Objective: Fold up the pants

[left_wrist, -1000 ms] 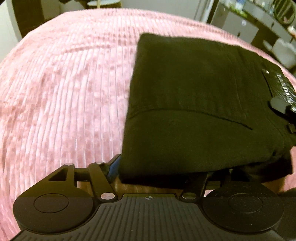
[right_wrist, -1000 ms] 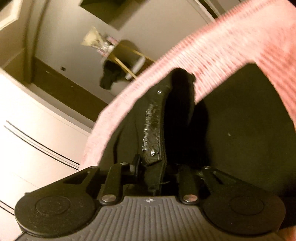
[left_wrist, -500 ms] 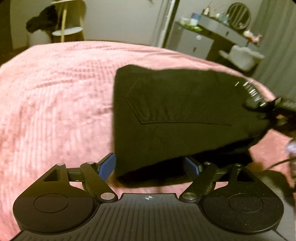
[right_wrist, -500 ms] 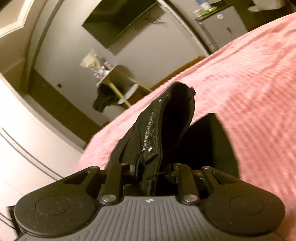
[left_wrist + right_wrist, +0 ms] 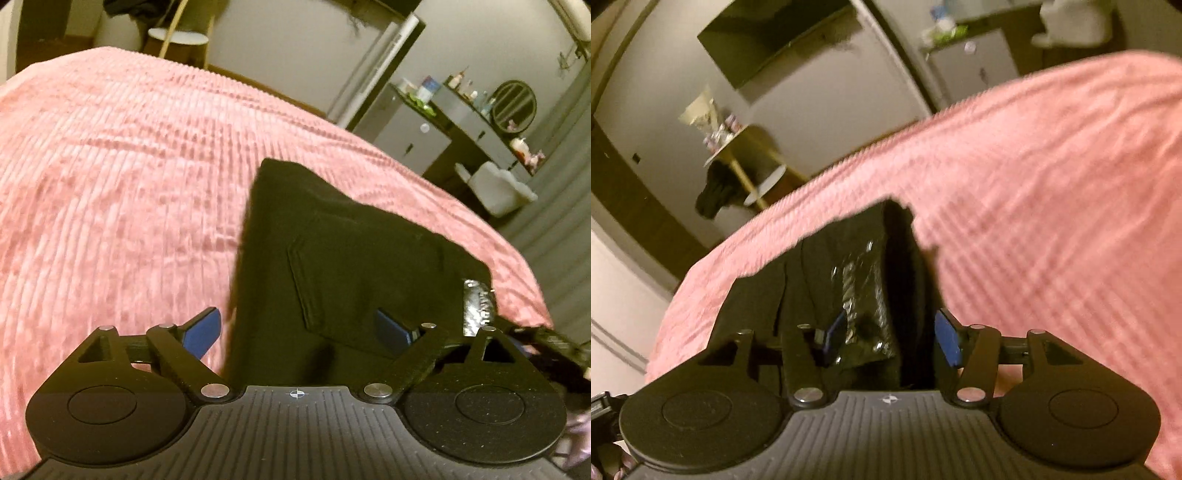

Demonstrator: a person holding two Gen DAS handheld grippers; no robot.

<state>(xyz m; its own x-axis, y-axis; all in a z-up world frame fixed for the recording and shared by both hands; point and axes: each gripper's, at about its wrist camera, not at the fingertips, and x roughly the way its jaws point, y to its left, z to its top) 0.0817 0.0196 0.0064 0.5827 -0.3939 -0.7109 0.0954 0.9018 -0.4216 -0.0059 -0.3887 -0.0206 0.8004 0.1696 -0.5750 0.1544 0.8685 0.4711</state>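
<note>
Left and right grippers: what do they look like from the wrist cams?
Both match. The left gripper and right gripper have a ribbed dark grey body with a small crosshair mark, round black discs, silver pivot screws, black linkage arms, and blue finger pads.

A pink ribbed bedspread covers the bed, and beyond it stand pale walls, a grey dresser crowded with bottles under a round mirror, a white chair and a small round side table.

Black pants, folded into a compact bundle, rear pocket seam visible, lie on a pink ribbed bedspread.
</note>
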